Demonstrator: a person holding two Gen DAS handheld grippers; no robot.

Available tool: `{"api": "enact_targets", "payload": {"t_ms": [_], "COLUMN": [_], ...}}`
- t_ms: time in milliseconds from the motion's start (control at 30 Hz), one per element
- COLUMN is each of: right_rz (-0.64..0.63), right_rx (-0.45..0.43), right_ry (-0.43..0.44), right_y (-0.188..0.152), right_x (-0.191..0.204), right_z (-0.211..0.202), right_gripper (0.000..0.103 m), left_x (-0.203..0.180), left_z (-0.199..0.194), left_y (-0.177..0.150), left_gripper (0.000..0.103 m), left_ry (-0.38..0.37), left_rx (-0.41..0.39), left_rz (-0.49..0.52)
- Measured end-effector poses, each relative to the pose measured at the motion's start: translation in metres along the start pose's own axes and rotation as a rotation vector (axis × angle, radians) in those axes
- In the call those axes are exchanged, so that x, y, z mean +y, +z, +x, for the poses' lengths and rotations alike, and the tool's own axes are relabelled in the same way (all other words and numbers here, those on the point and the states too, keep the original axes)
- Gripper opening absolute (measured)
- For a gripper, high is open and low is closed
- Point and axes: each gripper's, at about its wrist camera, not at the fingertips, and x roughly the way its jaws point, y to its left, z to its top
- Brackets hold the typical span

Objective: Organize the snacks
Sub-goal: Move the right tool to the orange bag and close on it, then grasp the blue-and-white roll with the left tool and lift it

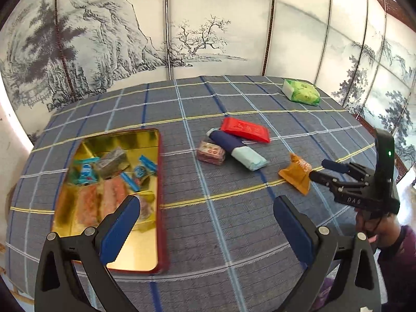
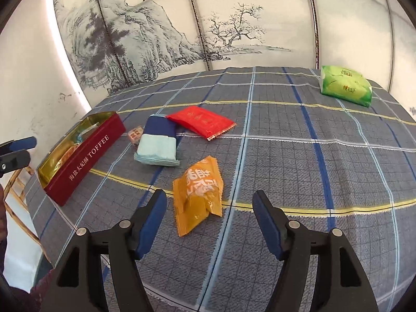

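Red toffee tin (image 2: 85, 156), five loose snack packets — one orange (image 2: 199, 192)

a red toffee tin (image 1: 162, 182) lay open on the left of the desk, gold inside, already holding blue-wrapped sweets (image 1: 87, 173), a grey packet (image 1: 111, 160) and pinkish packets (image 1: 101, 199). five snacks lay loose on the checked cloth – a flat red packet (image 2: 201, 122), a long packet, dark blue at one end and pale blue at the other (image 2: 157, 143), touching the red one, and a small pink-brown block (image 1: 211, 153) just beside it. nearer the front lay an orange packet (image 2: 199, 192), crumpled, printed side up. a green packet (image 2: 344, 85) sat well apart at the far right.
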Motion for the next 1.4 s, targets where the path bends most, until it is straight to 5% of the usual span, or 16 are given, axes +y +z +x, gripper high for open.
{"api": "enact_targets", "payload": {"t_ms": [300, 367, 400, 433, 633, 833, 1033, 1200, 1267, 1333, 1400], "right_rz": [-0.101, -0.097, -0.106, -0.114, -0.072, 0.047, 0.072, 0.108, 0.118, 0.125, 0.131], "right_rx": [0.101, 0.156, 0.144, 0.152, 0.129, 0.083, 0.076, 0.092, 0.094, 0.096, 0.097], "right_ry": [-0.004, 0.014, -0.007, -0.01, -0.04, -0.052, -0.03, -0.02, -0.019, -0.021, -0.022], "right_y": [0.009, 0.01, 0.011, 0.012, 0.011, 0.011, 0.013, 0.01, 0.011, 0.011, 0.011], "right_x": [0.014, 0.012, 0.012, 0.01, -0.016, -0.06, -0.064, -0.07, -0.072, -0.073, -0.074], "right_z": [0.032, 0.043, 0.042, 0.044, 0.035, 0.017, 0.016, 0.019, 0.02, 0.02, 0.021], "right_gripper": [0.076, 0.06, 0.037, 0.034, 0.03, 0.03, 0.03, 0.031, 0.031, 0.031, 0.031], "left_x": [-0.019, -0.024, -0.026, -0.028, -0.035, -0.035, -0.033, -0.039, -0.042, -0.046, -0.047], "left_z": [0.044, 0.061, 0.068, 0.079, 0.135, 0.166, 0.186, 0.192, 0.192, 0.197, 0.202], "left_y": [0.026, 0.032, 0.035, 0.038, 0.054, 0.065, 0.077, 0.084, 0.085, 0.083, 0.081], "left_gripper": [0.101, 0.101, 0.101, 0.101, 0.1, 0.1, 0.099, 0.077, 0.049, 0.038, 0.038], "left_ry": [-0.037, -0.073, -0.086, -0.103, -0.153, -0.141, -0.142, -0.111, -0.105, -0.151, -0.16], "left_rx": [0.103, 0.133, 0.149, 0.173, 0.282, 0.313, 0.325, 0.328, 0.336, 0.368, 0.398], "left_rz": [-0.004, -0.017, -0.024, -0.036, -0.112, -0.162, -0.238, -0.239, -0.238, -0.236, -0.246]}}
